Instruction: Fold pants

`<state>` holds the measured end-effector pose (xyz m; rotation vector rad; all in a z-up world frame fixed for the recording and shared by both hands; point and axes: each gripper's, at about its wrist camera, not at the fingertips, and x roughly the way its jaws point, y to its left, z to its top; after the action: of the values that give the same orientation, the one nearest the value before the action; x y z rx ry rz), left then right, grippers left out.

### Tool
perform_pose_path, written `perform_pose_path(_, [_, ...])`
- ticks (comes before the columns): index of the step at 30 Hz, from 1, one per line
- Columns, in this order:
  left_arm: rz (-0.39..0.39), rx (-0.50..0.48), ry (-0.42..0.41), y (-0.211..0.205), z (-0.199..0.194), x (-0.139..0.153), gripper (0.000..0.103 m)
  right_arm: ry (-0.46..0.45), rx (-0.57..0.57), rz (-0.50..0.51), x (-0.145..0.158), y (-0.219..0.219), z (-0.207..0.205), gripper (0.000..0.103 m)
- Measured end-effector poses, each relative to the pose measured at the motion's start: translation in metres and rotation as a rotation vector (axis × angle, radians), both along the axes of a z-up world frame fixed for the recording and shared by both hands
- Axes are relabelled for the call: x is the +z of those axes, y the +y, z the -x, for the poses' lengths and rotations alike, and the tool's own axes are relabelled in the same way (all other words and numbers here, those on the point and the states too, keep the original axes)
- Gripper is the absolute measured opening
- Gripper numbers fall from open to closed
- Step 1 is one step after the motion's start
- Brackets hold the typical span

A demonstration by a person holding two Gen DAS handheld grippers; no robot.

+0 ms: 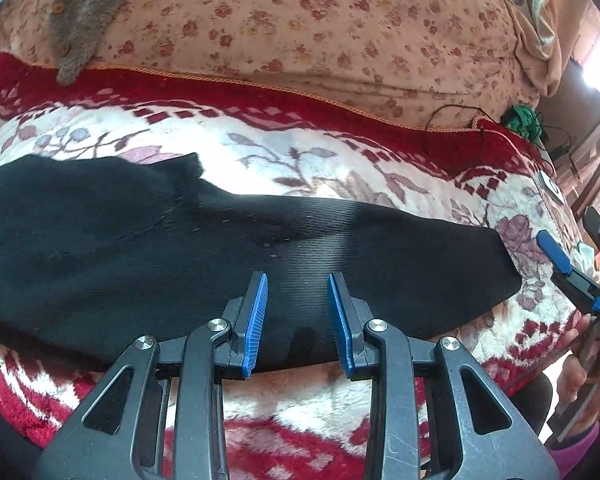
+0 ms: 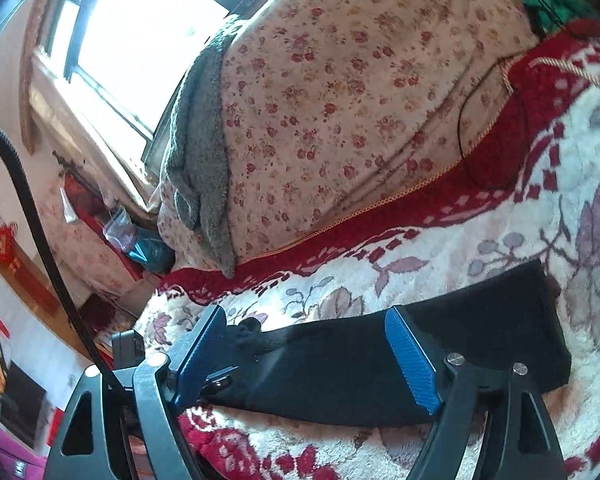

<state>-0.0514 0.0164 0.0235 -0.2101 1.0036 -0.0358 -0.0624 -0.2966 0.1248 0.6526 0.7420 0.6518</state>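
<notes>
Black ribbed pants (image 1: pixel 220 248) lay flat on the bed's plush blanket (image 1: pixel 300 152), their long axis running crosswise to both views, along the near edge of the bed. Nearest, the left gripper (image 1: pixel 298 280) hovered over the middle of the garment's near edge, jaws partly spread, nothing pinched between them. Off to its right, beyond the narrow end of the pants, the right gripper (image 1: pixel 568 276) stood at the blanket's edge, jaws spread wide and empty; in its own view the folded cloth (image 2: pixel 380 356) stretched from just past its pads toward the right. Judging by this, the left one sat nearer the fold line. Farther back lay a floral quilt (image 1: pixel 300 20).
</notes>
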Motion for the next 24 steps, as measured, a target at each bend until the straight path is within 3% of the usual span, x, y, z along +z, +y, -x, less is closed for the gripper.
perform_pose_path(4, [-0.008, -0.039, 0.000, -0.017, -0.007, 0.000, 0.029, 0.017, -0.018, -0.019, -0.004, -0.013, -0.001, 0.080])
perform_pose_path(11, [0.000, -0.193, -0.022, -0.061, -0.031, 0.006, 0.029, 0.097, -0.127, 0.242, -0.016, -0.041, 0.002, 0.080])
perform_pose_path(13, [0.032, -0.244, -0.008, -0.072, -0.041, 0.005, 0.029, 0.148, -0.131, 0.225, -0.027, -0.054, 0.005, 0.080])
perform_pose_path(16, [0.093, -0.318, 0.031, -0.089, -0.061, 0.000, 0.045, 0.202, -0.146, 0.233, -0.043, -0.068, 0.011, 0.080])
perform_pose_path(18, [0.108, -0.364, 0.055, -0.101, -0.072, -0.003, 0.047, 0.237, -0.165, 0.244, -0.052, -0.076, 0.014, 0.080])
perform_pose_path(24, [0.046, -0.506, 0.050, -0.144, -0.094, -0.007, 0.047, 0.306, -0.183, 0.188, -0.071, -0.089, 0.018, 0.080])
